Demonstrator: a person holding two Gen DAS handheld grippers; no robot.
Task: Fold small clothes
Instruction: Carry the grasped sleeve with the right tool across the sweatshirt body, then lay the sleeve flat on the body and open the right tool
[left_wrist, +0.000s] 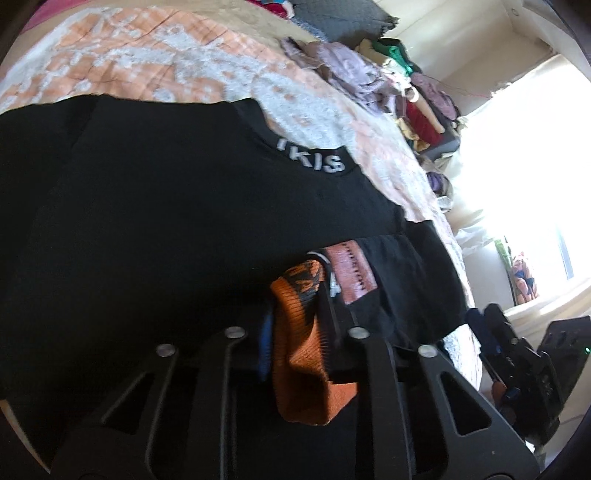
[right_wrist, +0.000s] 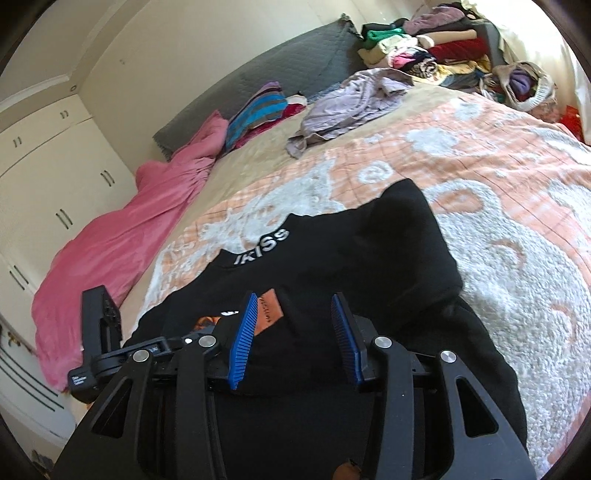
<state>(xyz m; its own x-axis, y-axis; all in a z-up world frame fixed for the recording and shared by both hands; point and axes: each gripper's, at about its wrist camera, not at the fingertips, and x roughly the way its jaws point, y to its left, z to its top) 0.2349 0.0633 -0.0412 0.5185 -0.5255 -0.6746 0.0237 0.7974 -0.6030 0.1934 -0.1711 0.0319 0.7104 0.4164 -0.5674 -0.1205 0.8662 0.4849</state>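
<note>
Left tool (left_wrist: 295, 332) pinches the orange hem (left_wrist: 306, 354) of the black garment (left_wrist: 166, 221), lifting it for a fold; my right tool (right_wrist: 295, 339) hovers spread at 6 o'clock over it on the bed (right_wrist: 498, 206).

A home bedroom is showing all around: a wide bed (right_wrist: 480, 192) wearing a peach and white patterned blanket, a grey quilted headboard (right_wrist: 280, 70), cream built-in wardrobes (right_wrist: 55, 177) lining one wall, clothes piling up (right_wrist: 436, 55) at the bedside, daylight pouring through a window (left_wrist: 546, 221)
</note>
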